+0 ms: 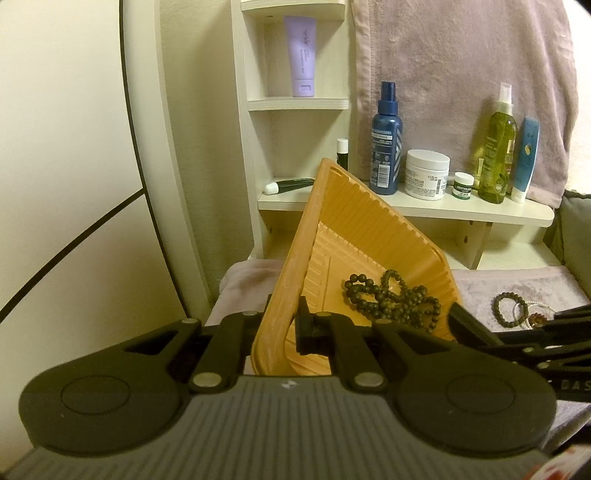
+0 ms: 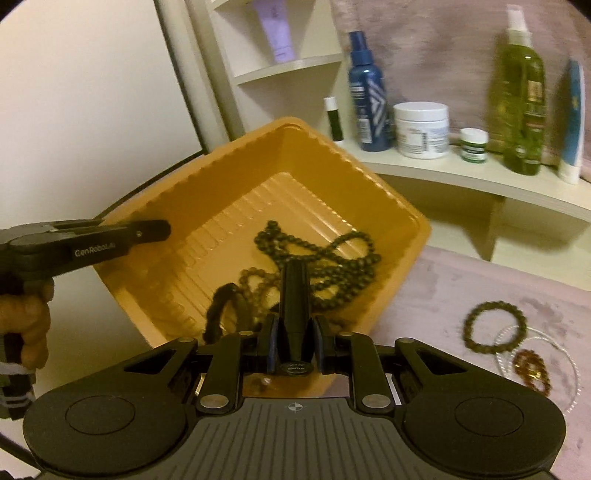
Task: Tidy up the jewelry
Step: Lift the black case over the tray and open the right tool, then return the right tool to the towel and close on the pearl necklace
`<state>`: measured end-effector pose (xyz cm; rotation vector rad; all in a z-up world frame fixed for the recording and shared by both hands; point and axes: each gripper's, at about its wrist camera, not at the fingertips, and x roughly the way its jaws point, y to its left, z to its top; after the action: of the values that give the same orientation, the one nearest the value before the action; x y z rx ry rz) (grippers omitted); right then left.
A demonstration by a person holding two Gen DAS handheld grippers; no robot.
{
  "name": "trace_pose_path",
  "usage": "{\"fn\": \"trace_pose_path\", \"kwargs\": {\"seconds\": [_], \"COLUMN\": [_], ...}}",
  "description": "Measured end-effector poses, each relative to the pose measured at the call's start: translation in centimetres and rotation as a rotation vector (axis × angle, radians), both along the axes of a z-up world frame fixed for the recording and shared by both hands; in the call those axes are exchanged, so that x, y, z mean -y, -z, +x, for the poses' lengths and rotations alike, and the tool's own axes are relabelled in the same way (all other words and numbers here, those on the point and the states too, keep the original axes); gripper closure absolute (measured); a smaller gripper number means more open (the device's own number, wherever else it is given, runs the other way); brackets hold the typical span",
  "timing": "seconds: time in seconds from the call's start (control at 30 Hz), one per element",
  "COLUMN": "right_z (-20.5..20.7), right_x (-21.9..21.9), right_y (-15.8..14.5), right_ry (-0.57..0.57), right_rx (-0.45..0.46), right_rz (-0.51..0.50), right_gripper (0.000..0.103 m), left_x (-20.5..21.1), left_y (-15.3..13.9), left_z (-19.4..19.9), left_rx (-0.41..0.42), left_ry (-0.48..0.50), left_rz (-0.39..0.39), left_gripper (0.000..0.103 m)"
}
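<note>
Left hand-held gripper (image 1: pixel 282 325) clamped on rim of orange tray (image 1: pixel 354 236), tray tilted up ahead of it. Right hand-held gripper (image 2: pixel 295 341) pinching slim black object (image 2: pixel 294 295), dark loop dangling left of it. Dark bead necklace (image 2: pixel 332 254) heaped in tray just beyond. Beaded bracelet (image 2: pixel 495 326) on pink towel (image 2: pixel 461 280), right of right hand-held gripper, beside clear (image 2: pixel 570 363) and amber (image 2: pixel 532 369) strands.

Green spray bottle (image 2: pixel 521 103) and blue tube (image 2: pixel 572 122) smeared by blur, lilac tube (image 2: pixel 277 29) cropped at top edge, jar labels (image 2: pixel 421 138) unreadable
</note>
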<state>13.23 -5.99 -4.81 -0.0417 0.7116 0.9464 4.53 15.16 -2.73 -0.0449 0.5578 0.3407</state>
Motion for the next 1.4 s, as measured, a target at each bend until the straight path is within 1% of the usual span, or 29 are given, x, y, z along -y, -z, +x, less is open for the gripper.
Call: {"fn": "trace_pose_path", "kwargs": {"seconds": [0.2, 0.27, 0.4, 0.53, 0.6, 0.63, 0.67, 0.7, 0.8, 0.97, 1.17, 1.3, 1.4], "right_z": [0.4, 0.3, 0.1, -0.5, -0.4, -0.4, -0.4, -0.3, 0.0, 1.0, 2.0, 3.0, 3.5], "right_x": [-1.9, -2.4, -3.4, -4.6, -4.8, -4.7, -4.6, -4.2, -2.7, 1.3, 7.4, 11.0, 12.9], "right_y": [-0.4, -0.6, -0.8, -0.6, -0.4, -0.3, -0.3, -0.3, -0.3, 0.3, 2.2, 3.6, 4.3], "right_ry": [-0.031, -0.055, -0.124, -0.185, -0.200, -0.189, -0.173, -0.154, -0.096, 0.063, 0.302, 0.420, 0.465], "right_rx": [0.004, -0.001, -0.039, -0.041, -0.053, -0.054, -0.050, -0.045, -0.035, -0.014, 0.035, 0.024, 0.023], "right_rz": [0.013, 0.030, 0.091, 0.113, 0.137, 0.141, 0.147, 0.155, 0.155, 0.125, -0.012, -0.083, -0.113], "right_gripper": [0.083, 0.083, 0.083, 0.083, 0.079, 0.065, 0.048, 0.046, 0.045, 0.045, 0.045, 0.045, 0.045], "left_x": [0.0, -0.1, -0.1, -0.1, -0.1, -0.1, -0.1, -0.1, -0.1, -0.2, -0.2, -0.3, -0.2], "left_y": [0.0, 0.0, 0.0, 0.0, 0.0, 0.0, 0.0, 0.0, 0.0, 0.1, 0.2, 0.2, 0.2], "left_z": [0.0, 0.0, 0.1, 0.0, 0.0, 0.0, 0.0, 0.0, 0.0, 0.0, 0.1, 0.1, 0.1], "left_rx": [0.000, 0.000, 0.000, 0.001, 0.000, -0.001, 0.000, -0.001, -0.001, -0.001, -0.001, -0.003, -0.004], "left_ry": [0.000, 0.000, 0.001, 0.001, 0.000, 0.000, 0.000, 0.001, 0.000, -0.001, -0.002, -0.005, -0.007], "left_rz": [-0.003, -0.003, -0.004, -0.004, -0.005, -0.004, -0.005, -0.006, -0.004, -0.005, -0.004, -0.004, -0.001], "left_gripper": [0.096, 0.096, 0.096, 0.096, 0.096, 0.096, 0.096, 0.096, 0.096, 0.096, 0.096, 0.096, 0.096]}}
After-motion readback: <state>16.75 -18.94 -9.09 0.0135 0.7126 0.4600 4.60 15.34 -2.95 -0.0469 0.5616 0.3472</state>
